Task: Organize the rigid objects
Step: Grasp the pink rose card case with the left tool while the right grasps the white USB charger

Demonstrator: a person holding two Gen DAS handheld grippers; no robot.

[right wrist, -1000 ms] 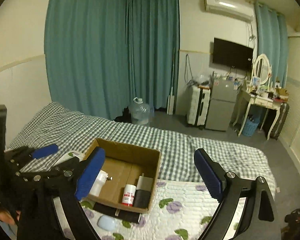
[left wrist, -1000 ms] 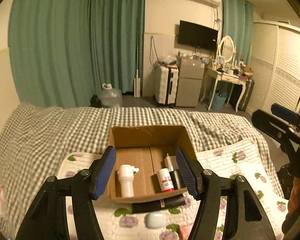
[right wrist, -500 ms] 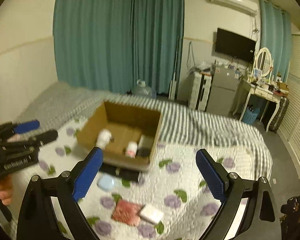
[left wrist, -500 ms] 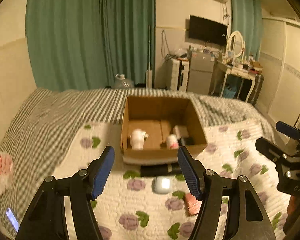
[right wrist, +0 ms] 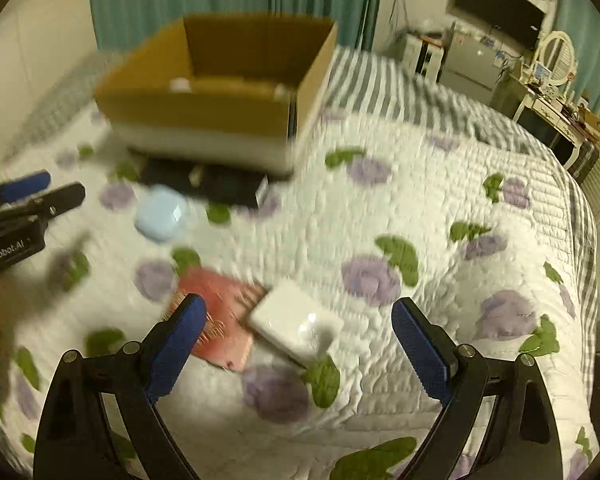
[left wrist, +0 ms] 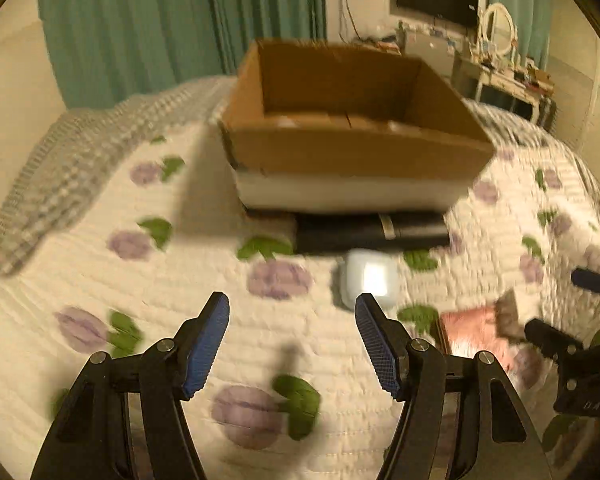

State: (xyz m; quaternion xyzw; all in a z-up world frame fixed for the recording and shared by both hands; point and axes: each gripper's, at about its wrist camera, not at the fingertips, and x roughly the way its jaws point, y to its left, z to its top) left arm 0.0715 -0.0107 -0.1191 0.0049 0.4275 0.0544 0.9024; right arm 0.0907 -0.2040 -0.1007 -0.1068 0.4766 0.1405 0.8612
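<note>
Both claws hang over a bed spread with a white quilt (right wrist: 380,208) printed with purple flowers, and both pictures are smeared by motion, so fine detail is lost.

The left claw (left wrist: 292,340) is spread wide with nothing between its blue pads – only bare quilt shows in the gap. Just beyond its right finger lies a pale blue rounded case (left wrist: 366,278), blurred; what it is cannot be made out. Behind that, a flat black object (left wrist: 372,230) lies against the foot of a cardboard box (left wrist: 356,152), its left end lost in shadow. The box stands open-topped on the quilt. From this low angle its near wall hides almost all the contents; only a pale top or two peeks over the rim. At the right edge a pink item (left wrist: 476,340) is partly covered by the other claw's dark frame.

The right claw (right wrist: 296,344) is likewise spread and pinches nothing. Between its fingers, on the quilt, sits a white rectangular block (right wrist: 296,320), resting partly on a pink flat pad (right wrist: 220,320) – its surface looks bristled, though blur makes that uncertain. The pad's lower left corner is hidden behind the claw's left finger. Farther off are the blue case (right wrist: 162,214), the black object (right wrist: 216,184) and the box (right wrist: 204,120).
</note>
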